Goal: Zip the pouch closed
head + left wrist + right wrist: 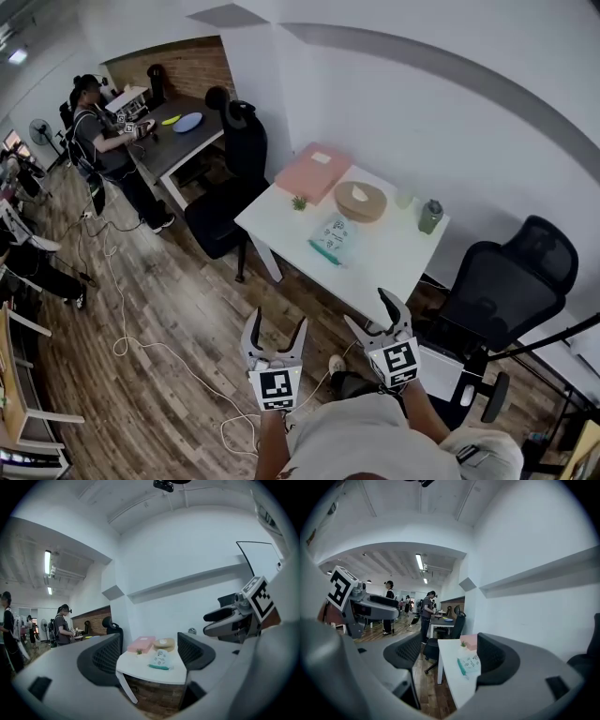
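Observation:
A pale printed pouch [332,237] with a teal zipper edge lies flat near the front of a white table [375,272]. It also shows in the left gripper view as the pouch [160,660] and in the right gripper view as the pouch [469,664]. My left gripper [275,330] hangs open over the wood floor, well short of the table. My right gripper [373,311] is open too, just off the table's near edge. Both hold nothing.
On the table stand a pink box [312,172], a round tan case [361,201], a small plant [299,202], a clear cup [403,198] and a green bottle [429,216]. Black office chairs [225,192] [506,281] flank it. A person [105,150] works at a far desk. Cables [122,319] trail on the floor.

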Action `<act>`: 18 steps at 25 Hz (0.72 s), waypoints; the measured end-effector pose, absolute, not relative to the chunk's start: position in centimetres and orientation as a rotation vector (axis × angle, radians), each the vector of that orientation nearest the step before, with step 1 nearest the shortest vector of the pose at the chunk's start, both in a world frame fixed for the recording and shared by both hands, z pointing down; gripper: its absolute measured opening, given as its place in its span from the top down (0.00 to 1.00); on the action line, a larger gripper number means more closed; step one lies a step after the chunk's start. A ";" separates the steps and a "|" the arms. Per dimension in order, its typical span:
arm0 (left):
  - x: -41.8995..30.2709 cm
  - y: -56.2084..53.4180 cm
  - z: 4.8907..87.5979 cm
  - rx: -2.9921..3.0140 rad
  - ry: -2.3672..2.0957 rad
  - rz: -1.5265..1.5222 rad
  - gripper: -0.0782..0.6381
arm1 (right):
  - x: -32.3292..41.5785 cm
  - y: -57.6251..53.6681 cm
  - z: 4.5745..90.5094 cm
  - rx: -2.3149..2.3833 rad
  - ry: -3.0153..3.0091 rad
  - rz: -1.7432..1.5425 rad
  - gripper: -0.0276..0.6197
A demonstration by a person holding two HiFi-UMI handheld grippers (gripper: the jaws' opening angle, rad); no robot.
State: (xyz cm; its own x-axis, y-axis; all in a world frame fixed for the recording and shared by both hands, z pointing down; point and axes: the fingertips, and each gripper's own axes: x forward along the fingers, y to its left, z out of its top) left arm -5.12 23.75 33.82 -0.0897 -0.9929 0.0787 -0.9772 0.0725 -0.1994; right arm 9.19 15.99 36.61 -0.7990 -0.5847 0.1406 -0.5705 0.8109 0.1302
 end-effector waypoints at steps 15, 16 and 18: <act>-8.3 12.4 33.0 -2.051 2.255 -0.354 0.36 | 5.8 4.5 36.2 0.891 -2.835 -0.087 0.40; -8.4 11.7 33.0 -2.048 2.256 -0.357 0.36 | 5.6 3.9 36.2 0.885 -2.837 -0.087 0.39; -8.5 10.5 33.1 -2.043 2.259 -0.361 0.36 | 5.2 2.6 36.3 0.875 -2.839 -0.086 0.39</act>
